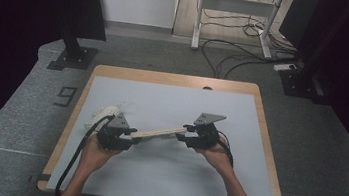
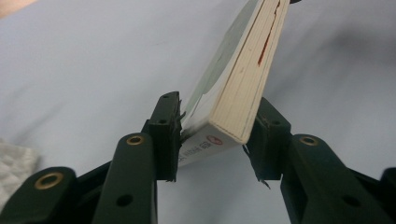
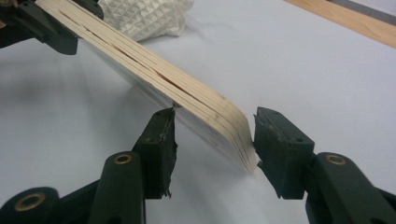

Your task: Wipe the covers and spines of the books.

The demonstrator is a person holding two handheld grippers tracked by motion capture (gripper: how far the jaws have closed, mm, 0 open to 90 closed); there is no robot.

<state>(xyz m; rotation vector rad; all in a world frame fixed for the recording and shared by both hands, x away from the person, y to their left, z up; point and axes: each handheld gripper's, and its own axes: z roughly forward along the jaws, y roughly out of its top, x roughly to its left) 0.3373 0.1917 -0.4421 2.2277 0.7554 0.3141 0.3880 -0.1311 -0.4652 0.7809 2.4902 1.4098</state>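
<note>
Reaching in from the near edge, both hands hold a book [image 1: 158, 133] off the table [image 1: 162, 177] between them. Left gripper [image 1: 133, 134] pinches its left end; right gripper [image 1: 184, 133] closes around its right end. Left gripper view shows printing on its spine; right gripper view shows a white cloth [image 3: 147, 16] behind.

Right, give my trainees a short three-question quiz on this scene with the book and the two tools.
1. True or false: the book lies flat on the table.
2. What lies on the table beside the left tool? A) a white cloth B) a cup C) a pen
3. What sits between the jaws of the right tool?

Key
1. False: it is held up off the table, one end at each tool.
2. A
3. The book, seen with its page edges showing.
</note>
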